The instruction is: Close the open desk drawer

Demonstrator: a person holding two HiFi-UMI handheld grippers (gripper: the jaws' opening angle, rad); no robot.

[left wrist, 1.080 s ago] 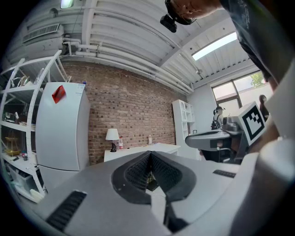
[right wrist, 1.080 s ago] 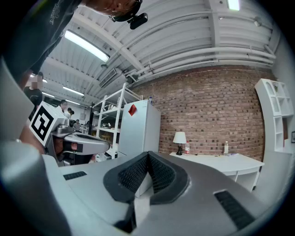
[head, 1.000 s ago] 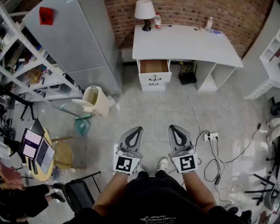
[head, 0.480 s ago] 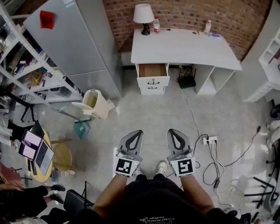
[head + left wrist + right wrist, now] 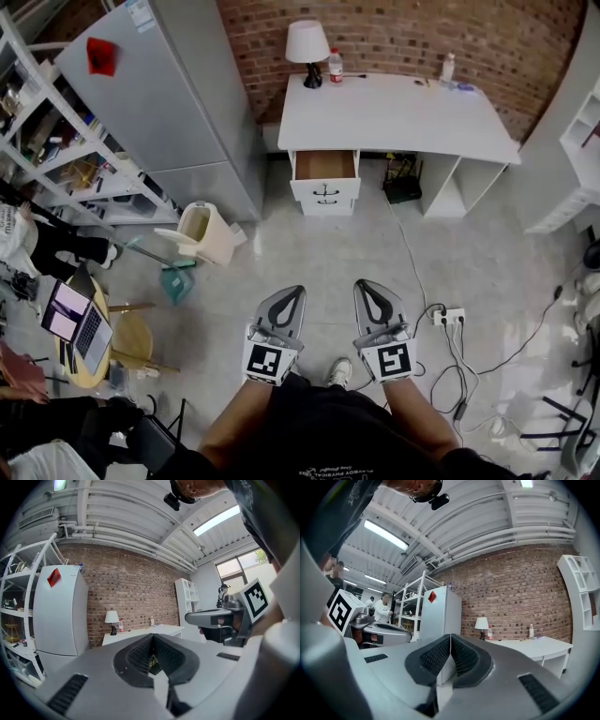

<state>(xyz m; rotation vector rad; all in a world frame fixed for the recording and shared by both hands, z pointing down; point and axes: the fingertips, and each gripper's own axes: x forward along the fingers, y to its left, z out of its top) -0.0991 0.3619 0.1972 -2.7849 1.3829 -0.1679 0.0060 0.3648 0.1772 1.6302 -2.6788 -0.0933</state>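
Note:
The white desk (image 5: 403, 112) stands against the brick wall at the top of the head view. Its top drawer (image 5: 324, 166) is pulled out, and the brown inside looks empty. Two shut drawers sit below it. My left gripper (image 5: 292, 292) and right gripper (image 5: 366, 285) are held side by side over the tiled floor, well short of the desk, and both point level toward it. In the left gripper view the left gripper (image 5: 152, 637) is shut with nothing between its pads. The right gripper (image 5: 450, 637) in its own view is shut and empty too.
A grey fridge (image 5: 169, 103) stands left of the desk, with a cream bin (image 5: 202, 230) in front of it. A lamp (image 5: 305, 42) and a bottle (image 5: 335, 67) sit on the desk. A power strip (image 5: 448, 317) and cables lie on the floor at right. Left: shelving and a laptop (image 5: 75, 319) on a stool.
The desk and its open drawer have drawn closer in the head view as the person walks toward them. Both grippers moved along, still shut and side by side.

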